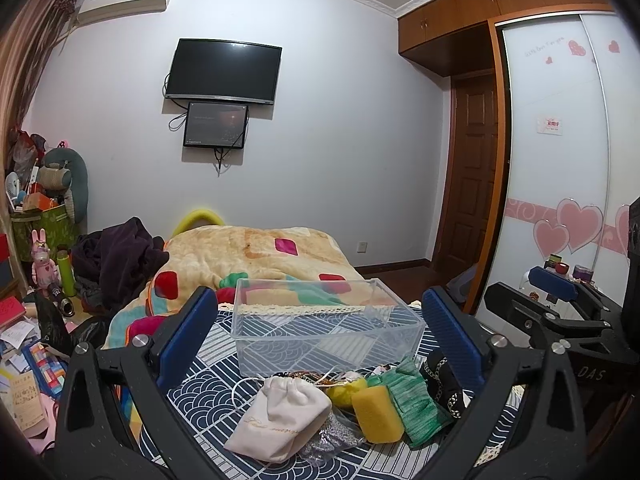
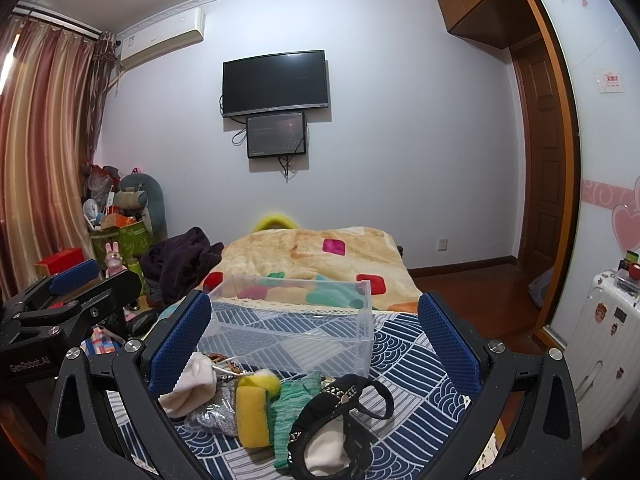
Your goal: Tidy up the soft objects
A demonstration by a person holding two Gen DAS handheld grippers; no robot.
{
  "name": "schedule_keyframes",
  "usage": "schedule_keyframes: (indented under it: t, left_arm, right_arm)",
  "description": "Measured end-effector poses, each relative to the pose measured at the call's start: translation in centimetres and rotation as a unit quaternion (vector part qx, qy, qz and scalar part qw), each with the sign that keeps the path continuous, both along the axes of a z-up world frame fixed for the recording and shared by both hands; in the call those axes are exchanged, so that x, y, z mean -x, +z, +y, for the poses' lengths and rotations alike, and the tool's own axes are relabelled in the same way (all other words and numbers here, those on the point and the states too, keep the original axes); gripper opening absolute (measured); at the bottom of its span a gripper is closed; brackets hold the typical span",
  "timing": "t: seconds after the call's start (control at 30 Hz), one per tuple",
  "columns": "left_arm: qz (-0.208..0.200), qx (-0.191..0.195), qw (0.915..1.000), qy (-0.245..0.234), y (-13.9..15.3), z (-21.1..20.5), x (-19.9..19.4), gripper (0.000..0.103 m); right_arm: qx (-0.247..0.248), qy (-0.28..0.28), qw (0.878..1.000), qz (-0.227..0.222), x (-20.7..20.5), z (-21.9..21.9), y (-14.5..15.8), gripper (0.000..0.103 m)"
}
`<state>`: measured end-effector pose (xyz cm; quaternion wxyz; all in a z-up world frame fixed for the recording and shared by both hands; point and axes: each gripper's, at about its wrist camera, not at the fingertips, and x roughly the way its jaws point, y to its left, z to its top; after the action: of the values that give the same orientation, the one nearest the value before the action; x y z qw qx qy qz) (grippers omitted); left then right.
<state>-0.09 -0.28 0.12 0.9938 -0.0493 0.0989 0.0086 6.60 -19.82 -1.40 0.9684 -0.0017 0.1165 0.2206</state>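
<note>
Hand-held grippers (image 1: 320, 340) (image 2: 316, 340) agape, apparently empty.

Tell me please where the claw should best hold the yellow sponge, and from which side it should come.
Grip the yellow sponge across its two long flat sides, near the middle, coming from above. It stands as a block in the pile, with the green knitted cloth against one side and the beige drawstring pouch near the other, so only its top is free. Both claws, left claw and right claw, are open and empty.

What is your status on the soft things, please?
Both hand-held grippers open, left, right, holding nothing. Clear bin empty. Pouch, sponge, green cloth piled before it. Nothing blocking.
</note>
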Motion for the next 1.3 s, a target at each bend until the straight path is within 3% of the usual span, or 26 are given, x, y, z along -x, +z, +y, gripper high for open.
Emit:
schedule_keyframes:
  t: [1.3]
  left_arm:
    - [-0.001, 0.007, 1.0000, 0.006, -0.40, 0.54, 0.15, 0.103]
  right_arm:
    - [0.003, 0.005, 1.000, -0.001, 0.60, 0.53, -0.04, 0.103]
